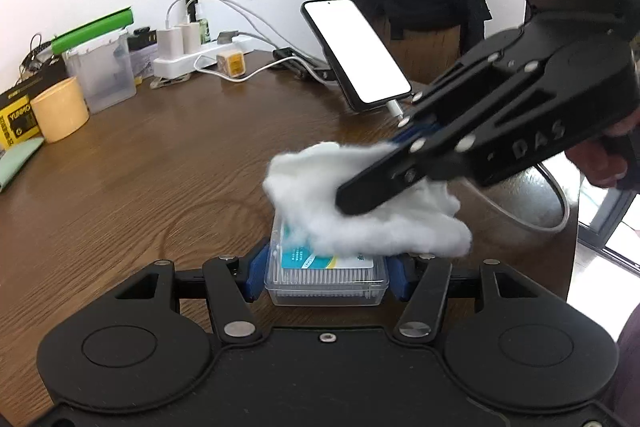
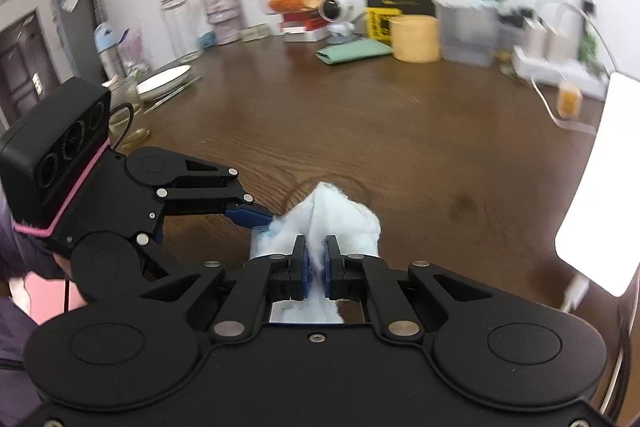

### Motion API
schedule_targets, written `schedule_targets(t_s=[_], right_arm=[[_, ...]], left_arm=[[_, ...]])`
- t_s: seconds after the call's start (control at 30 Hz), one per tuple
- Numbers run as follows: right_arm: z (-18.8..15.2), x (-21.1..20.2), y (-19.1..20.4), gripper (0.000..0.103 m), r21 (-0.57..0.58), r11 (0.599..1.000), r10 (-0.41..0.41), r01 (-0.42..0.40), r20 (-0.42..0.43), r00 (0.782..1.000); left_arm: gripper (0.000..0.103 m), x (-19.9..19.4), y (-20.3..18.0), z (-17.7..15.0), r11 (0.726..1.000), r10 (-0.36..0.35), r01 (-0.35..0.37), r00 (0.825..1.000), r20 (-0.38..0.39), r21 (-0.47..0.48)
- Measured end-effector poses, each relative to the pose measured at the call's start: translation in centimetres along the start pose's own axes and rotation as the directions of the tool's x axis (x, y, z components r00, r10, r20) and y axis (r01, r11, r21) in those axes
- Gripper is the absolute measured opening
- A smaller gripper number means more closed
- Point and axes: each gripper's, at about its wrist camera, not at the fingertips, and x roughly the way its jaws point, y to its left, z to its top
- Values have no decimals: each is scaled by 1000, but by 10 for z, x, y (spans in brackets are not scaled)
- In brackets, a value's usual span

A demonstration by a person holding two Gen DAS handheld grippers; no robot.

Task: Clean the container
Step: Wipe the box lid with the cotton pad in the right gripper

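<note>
Container [image 1: 326,277], a clear plastic box with a teal label under its lid, is sitting on the wooden table [image 1: 168,163] at lower centre of the left wrist view. I am holding it with the left gripper [image 1: 326,273]; its blue pads [image 1: 256,267] are pressing against the box's two short sides, so the gripper is clamped on it.

From the right of that frame I am bringing in the right gripper [image 1: 360,197], with its jaws drawn together on a wad of white cotton [image 1: 360,219]. The cotton is lying across the far part of the lid and hiding it. In the right wrist view the same wad [image 2: 340,223] is bunching up between the blue pads [image 2: 306,267] at lower centre, and only a sliver of the box is showing at its left edge, touching the left gripper's fingertip.

Behind the work, a phone [image 1: 356,55] with a lit white screen is leaning at upper centre of the left wrist frame. A yellow cup [image 1: 60,113] and a power strip [image 1: 192,61] are standing well apart from the box, at left.
</note>
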Motion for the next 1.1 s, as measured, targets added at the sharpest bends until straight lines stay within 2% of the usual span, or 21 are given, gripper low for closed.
schedule_targets(t_s=[0.1, 0.27, 0.4, 0.57, 0.73, 0.97, 1.1], right_arm=[[0, 2, -4, 8, -3, 1000, -15, 16, 11, 1000], [3, 7, 6, 10, -85, 995, -48, 50, 18, 999], [0, 5, 9, 10, -112, 992, -54, 58, 34, 998], [5, 6, 8, 10, -116, 992, -47, 49, 25, 999], [11, 18, 14, 10, -153, 988, 13, -12, 8, 1000], [18, 17, -1, 10, -131, 984, -122, 123, 16, 992], [10, 6, -2, 11, -125, 987, -102, 101, 0, 995]], left_arm=[[58, 2, 1, 1, 1000, 3, -3, 1000, -4, -7], [58, -2, -10, 0, 998, 60, -60, 998, -3, 6], [57, -3, -10, -2, 998, 57, -57, 998, 14, 0], [57, -3, -13, -2, 998, 60, -60, 998, 17, 10], [57, -3, -11, -2, 999, 51, -51, 999, 14, 3], [57, -2, -8, -1, 999, 38, -38, 999, 8, -21], [58, 0, -5, -1, 998, 29, -29, 1000, 0, -51]])
